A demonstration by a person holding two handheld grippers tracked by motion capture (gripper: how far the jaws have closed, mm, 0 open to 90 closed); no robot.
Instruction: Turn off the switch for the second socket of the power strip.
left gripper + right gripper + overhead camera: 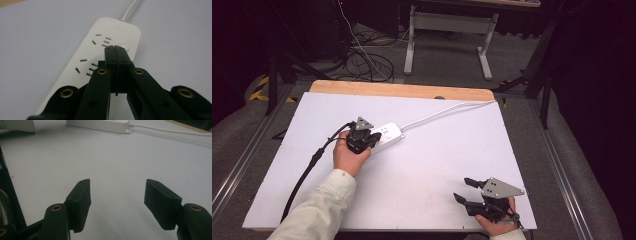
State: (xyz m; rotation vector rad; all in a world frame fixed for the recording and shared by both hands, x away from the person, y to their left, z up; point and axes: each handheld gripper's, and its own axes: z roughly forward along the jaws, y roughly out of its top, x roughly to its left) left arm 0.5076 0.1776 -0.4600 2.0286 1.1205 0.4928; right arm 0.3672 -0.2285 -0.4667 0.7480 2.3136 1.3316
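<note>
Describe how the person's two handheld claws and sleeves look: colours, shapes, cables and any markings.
Both claws, the left claw and the right claw, are black, each topped by a grey three-cornered plate. Brass-coloured rivets dot the linkages, and the flat rectangular fingertips are matt black. A thick black cable trails from the left one. The sleeve is pale cream.

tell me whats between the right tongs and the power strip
Nothing: bare white table separates the open right tongs from the power strip, as the high view shows.

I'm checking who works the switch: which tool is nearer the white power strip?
Left. The left tool has its jaws closed together right over the power strip, by its round button. The right tool rests open at the table's near right corner, well away from it.
</note>
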